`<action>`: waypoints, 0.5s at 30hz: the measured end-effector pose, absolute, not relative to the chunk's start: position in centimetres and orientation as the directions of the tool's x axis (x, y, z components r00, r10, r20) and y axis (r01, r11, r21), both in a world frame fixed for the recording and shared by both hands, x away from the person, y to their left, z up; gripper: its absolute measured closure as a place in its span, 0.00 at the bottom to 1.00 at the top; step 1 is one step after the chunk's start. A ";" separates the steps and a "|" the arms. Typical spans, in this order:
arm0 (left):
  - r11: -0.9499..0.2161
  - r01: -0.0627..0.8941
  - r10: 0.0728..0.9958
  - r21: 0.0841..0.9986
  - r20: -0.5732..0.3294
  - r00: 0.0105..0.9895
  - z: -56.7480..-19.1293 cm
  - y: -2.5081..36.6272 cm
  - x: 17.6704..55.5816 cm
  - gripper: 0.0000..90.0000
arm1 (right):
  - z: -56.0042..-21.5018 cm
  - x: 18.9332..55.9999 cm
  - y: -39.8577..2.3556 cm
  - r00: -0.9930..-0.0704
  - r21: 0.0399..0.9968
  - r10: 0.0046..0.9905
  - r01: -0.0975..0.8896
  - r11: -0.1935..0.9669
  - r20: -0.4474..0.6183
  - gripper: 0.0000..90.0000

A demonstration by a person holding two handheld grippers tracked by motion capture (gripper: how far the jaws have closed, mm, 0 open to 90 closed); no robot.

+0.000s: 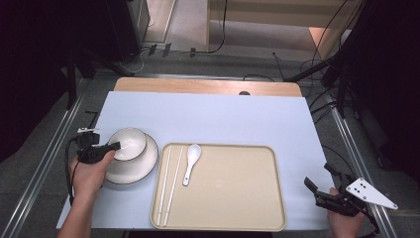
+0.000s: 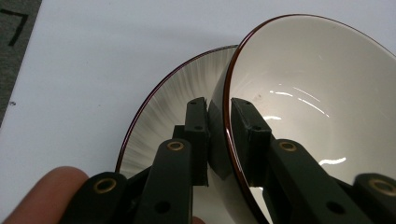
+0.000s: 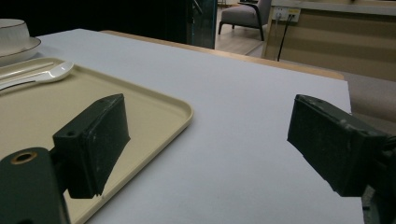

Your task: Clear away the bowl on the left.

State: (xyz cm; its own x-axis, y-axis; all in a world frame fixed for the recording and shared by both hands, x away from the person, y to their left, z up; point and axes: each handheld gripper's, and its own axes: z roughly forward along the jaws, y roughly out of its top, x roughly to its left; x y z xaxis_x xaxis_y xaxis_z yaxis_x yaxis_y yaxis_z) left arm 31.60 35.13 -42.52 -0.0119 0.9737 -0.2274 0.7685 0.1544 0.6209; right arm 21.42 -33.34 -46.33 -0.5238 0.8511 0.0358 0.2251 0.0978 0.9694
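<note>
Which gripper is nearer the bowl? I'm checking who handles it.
Left. The left gripper has its jaws astride the bowl rim; the right gripper sits far off, beyond the tray.

A white bowl (image 2: 317, 93) with a dark red rim is seen on a white plate (image 2: 177, 98) marked with fine grey radial streaks and a dark edge. A white spoon (image 1: 191, 163) and white chopsticks (image 1: 168, 184) are laid on a beige tray (image 1: 237, 218). A pale blue-white table (image 1: 223, 119) is shown. The jaws are black.
</note>
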 end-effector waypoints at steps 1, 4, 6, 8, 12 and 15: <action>0.150 0.770 0.975 0.620 -0.221 -0.013 -42.5 35.1 31.6 0.87 | -46.3 21.4 -33.3 -0.523 0.969 0.851 0.226 0.097 0.037 0.15; 0.135 0.772 0.978 0.621 -0.211 -0.002 -42.5 35.1 31.7 0.90 | -46.3 21.4 -33.3 -0.522 0.969 0.852 0.226 0.097 0.037 0.15; 0.120 0.775 0.981 0.620 -0.194 0.004 -42.4 35.0 31.7 0.90 | -46.3 21.4 -33.3 -0.523 0.969 0.851 0.226 0.098 0.036 0.15; 0.116 0.775 0.981 0.621 -0.195 0.009 -42.4 35.1 31.7 0.90 | -46.3 21.4 -33.3 -0.524 0.969 0.851 0.226 0.099 0.035 0.15; 0.116 0.765 0.981 0.633 -0.196 0.014 -42.4 35.2 31.6 0.91 | -46.4 21.5 -33.3 -0.523 0.968 0.851 0.229 0.097 0.039 0.15; 0.143 0.743 0.975 0.654 -0.222 0.008 -42.4 35.6 31.3 0.92 | -46.4 21.5 -33.1 -0.526 0.968 0.850 0.230 0.100 0.037 0.15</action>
State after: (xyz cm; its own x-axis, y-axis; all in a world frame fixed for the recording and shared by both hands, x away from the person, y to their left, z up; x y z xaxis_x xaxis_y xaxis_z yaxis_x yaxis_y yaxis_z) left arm 31.32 35.59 -42.40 0.0076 0.9749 -0.2224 0.7427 0.1434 0.6541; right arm 21.54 -33.15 -46.42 -0.5262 0.8496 0.0368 0.2296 0.1002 0.9681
